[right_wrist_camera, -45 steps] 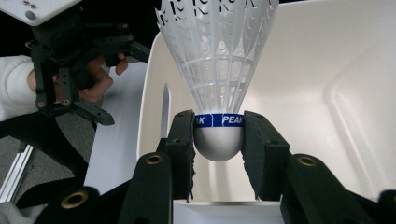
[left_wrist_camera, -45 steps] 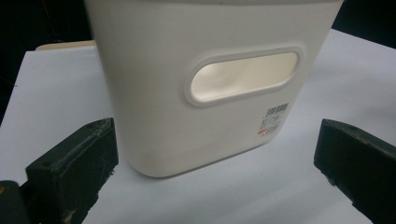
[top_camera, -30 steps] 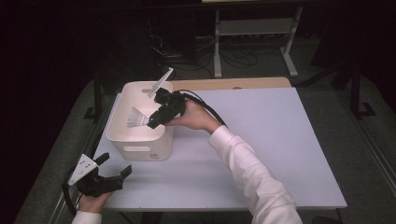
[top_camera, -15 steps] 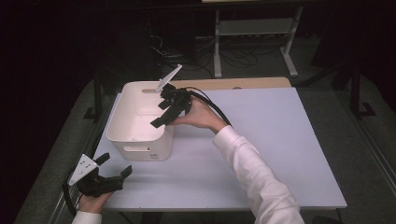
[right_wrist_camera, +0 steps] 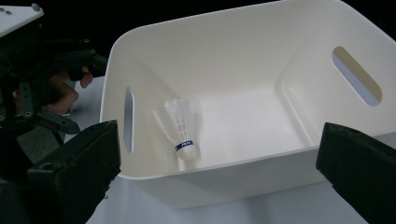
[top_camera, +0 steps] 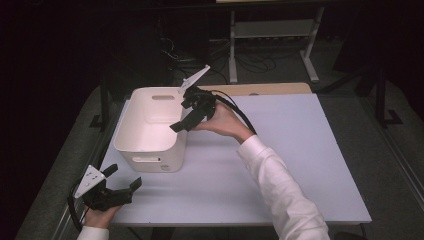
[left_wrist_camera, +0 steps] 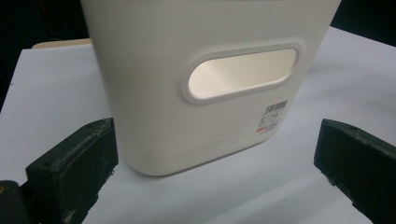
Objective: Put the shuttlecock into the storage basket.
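One white feathered shuttlecock with a blue band (right_wrist_camera: 180,132) lies on the floor of the white plastic bin with slot handles (top_camera: 150,150), close to a side wall. The right tool (top_camera: 192,112) hangs over the bin's rim; its jaws have just been opening and now stand wide with nothing between them. The left tool (top_camera: 117,187) rests at the pale desk's (top_camera: 300,165) near corner, jaws spread and empty, facing the bin's end wall.

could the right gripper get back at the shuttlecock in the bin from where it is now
Probably yes. The right gripper hangs over the white bin's open top with its jaws wide and nothing between them. The shuttlecock lies alone inside, leaning in a corner. That close wall might crowd one jaw.
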